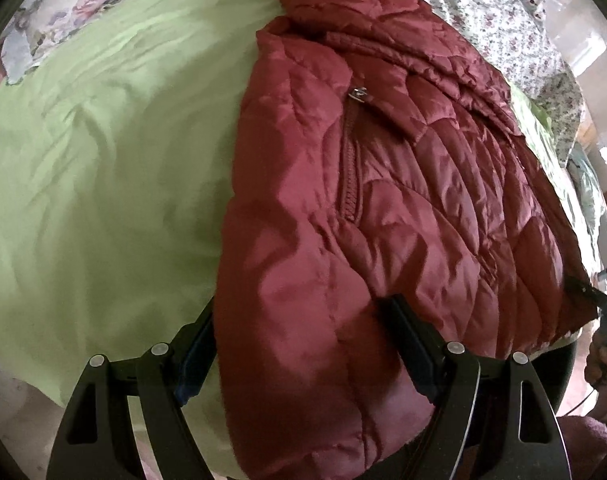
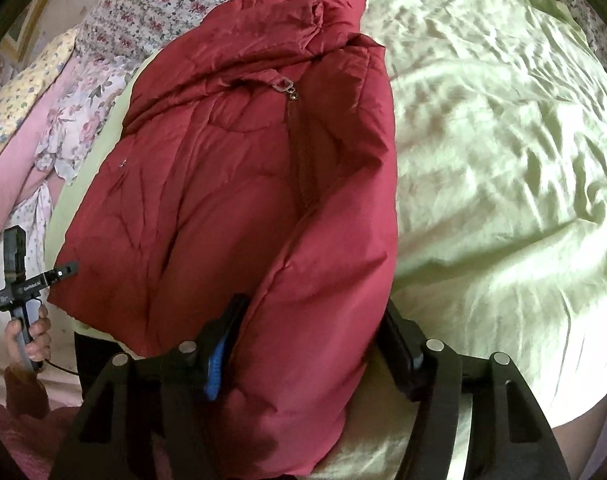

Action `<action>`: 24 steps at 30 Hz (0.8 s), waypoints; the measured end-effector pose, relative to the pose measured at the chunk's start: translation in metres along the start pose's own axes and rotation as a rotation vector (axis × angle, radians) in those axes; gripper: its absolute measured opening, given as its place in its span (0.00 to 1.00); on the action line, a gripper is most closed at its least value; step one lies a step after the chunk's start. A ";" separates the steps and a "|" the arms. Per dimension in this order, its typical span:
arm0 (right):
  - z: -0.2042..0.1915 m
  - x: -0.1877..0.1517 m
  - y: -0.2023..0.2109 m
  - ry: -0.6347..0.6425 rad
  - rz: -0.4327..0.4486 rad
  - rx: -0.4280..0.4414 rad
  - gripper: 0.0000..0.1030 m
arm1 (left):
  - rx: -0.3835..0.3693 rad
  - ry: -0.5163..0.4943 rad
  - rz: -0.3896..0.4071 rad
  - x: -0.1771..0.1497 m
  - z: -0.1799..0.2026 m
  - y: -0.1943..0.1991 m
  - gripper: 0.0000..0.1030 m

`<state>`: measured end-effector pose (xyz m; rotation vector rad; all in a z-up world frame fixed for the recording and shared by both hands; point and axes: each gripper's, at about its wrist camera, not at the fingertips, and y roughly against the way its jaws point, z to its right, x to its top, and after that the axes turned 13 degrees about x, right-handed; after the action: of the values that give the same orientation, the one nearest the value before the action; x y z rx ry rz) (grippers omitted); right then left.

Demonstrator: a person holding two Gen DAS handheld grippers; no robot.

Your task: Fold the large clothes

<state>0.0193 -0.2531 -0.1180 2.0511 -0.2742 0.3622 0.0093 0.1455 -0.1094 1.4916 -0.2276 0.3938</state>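
Observation:
A dark red quilted puffer jacket lies folded lengthwise on a light green sheet. My left gripper has its fingers on either side of the jacket's near edge, closed on the padded fabric. In the right wrist view the same jacket lies on the green sheet, with its zip pull near the far end. My right gripper grips the jacket's near edge between its fingers. The other handheld gripper shows at the left, at the jacket's corner.
Floral bedding lies beyond the green sheet. In the right wrist view floral and pink bedding lies at the left. The person's hand holds the other gripper's handle.

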 end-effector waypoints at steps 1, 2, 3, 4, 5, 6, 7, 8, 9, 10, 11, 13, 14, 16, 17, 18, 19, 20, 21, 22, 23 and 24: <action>0.001 0.000 0.001 0.003 0.001 0.004 0.58 | -0.008 -0.007 0.001 -0.001 0.002 0.000 0.71; 0.001 -0.001 0.001 0.003 -0.001 0.013 0.54 | -0.015 -0.018 0.001 -0.002 0.005 -0.001 0.69; 0.001 -0.002 0.001 0.001 -0.004 0.024 0.47 | -0.010 -0.027 0.006 -0.003 0.007 0.000 0.67; 0.001 -0.003 0.002 0.002 -0.002 0.028 0.41 | -0.007 -0.036 0.013 -0.003 0.009 0.001 0.61; 0.000 -0.003 0.002 0.004 0.001 0.033 0.38 | -0.014 -0.046 0.019 -0.003 0.011 0.003 0.57; -0.002 -0.004 0.003 0.006 0.006 0.043 0.35 | -0.022 -0.052 0.024 -0.003 0.012 0.004 0.48; -0.003 -0.004 0.004 0.008 0.014 0.055 0.31 | -0.035 -0.057 0.031 -0.003 0.014 0.006 0.39; -0.004 -0.004 0.005 0.011 0.022 0.067 0.30 | -0.042 -0.056 0.035 -0.003 0.014 0.008 0.34; -0.006 -0.003 0.006 0.012 0.032 0.081 0.29 | -0.055 -0.054 0.041 -0.002 0.014 0.010 0.28; -0.007 -0.003 0.007 0.014 0.043 0.096 0.27 | -0.059 -0.056 0.048 -0.002 0.014 0.012 0.25; -0.009 -0.002 0.008 0.017 0.051 0.102 0.26 | -0.057 -0.061 0.058 -0.002 0.016 0.014 0.23; -0.012 -0.001 0.013 0.026 0.076 0.122 0.24 | -0.048 -0.068 0.096 -0.002 0.018 0.018 0.20; -0.012 -0.001 0.015 0.028 0.088 0.133 0.24 | -0.049 -0.070 0.106 -0.002 0.018 0.021 0.19; -0.013 0.000 0.022 0.031 0.117 0.154 0.22 | -0.051 -0.066 0.127 -0.003 0.017 0.027 0.17; -0.012 0.001 0.025 0.033 0.130 0.162 0.21 | -0.056 -0.060 0.141 -0.002 0.017 0.031 0.17; -0.013 0.002 0.027 0.036 0.143 0.171 0.21 | -0.059 -0.057 0.154 -0.002 0.015 0.034 0.16; -0.014 0.004 0.030 0.038 0.154 0.178 0.20 | -0.061 -0.058 0.162 -0.002 0.014 0.037 0.16; -0.014 0.005 0.031 0.041 0.162 0.184 0.20 | -0.060 -0.055 0.173 -0.002 0.013 0.040 0.16; -0.014 0.006 0.033 0.043 0.171 0.191 0.20 | -0.064 -0.051 0.181 -0.001 0.011 0.043 0.16; -0.015 0.007 0.034 0.045 0.180 0.197 0.20 | -0.070 -0.048 0.188 0.000 0.008 0.046 0.16; -0.016 0.008 0.036 0.049 0.186 0.200 0.20 | -0.074 -0.047 0.196 0.000 0.006 0.050 0.16; -0.017 0.009 0.037 0.051 0.193 0.204 0.20 | -0.075 -0.047 0.206 0.001 0.006 0.053 0.16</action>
<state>0.0131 -0.2566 -0.0771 2.2173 -0.4202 0.5813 -0.0105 0.1414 -0.0595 1.4091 -0.4316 0.5100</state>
